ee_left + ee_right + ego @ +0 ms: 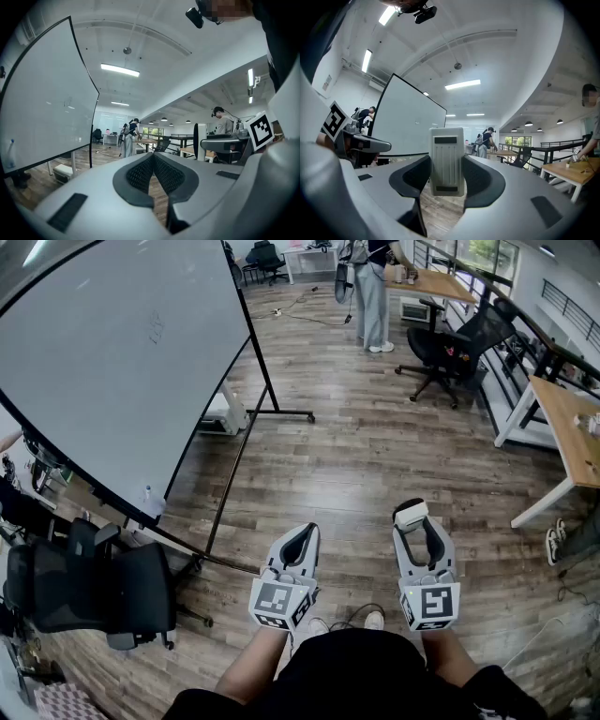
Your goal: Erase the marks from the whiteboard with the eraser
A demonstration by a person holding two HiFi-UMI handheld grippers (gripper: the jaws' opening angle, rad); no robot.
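A large whiteboard [112, 352] on a black wheeled stand fills the upper left of the head view, with a faint small mark [156, 329] near its upper middle. It also shows at the left of the left gripper view as the whiteboard [42, 108], and behind the jaws in the right gripper view as the whiteboard [405, 124]. My right gripper [413, 517] is shut on a white eraser [447, 161], whose end sticks out past the jaws as the eraser [410, 516]. My left gripper [300, 538] is shut with nothing in it. Both are held low over the wooden floor, well short of the board.
A black office chair [94, 582] stands at lower left by the board's stand. Another chair [450, 348] and wooden desks [572, 427] lie to the right. A person [370, 292] stands far back. A marker [147, 498] rests on the board's tray.
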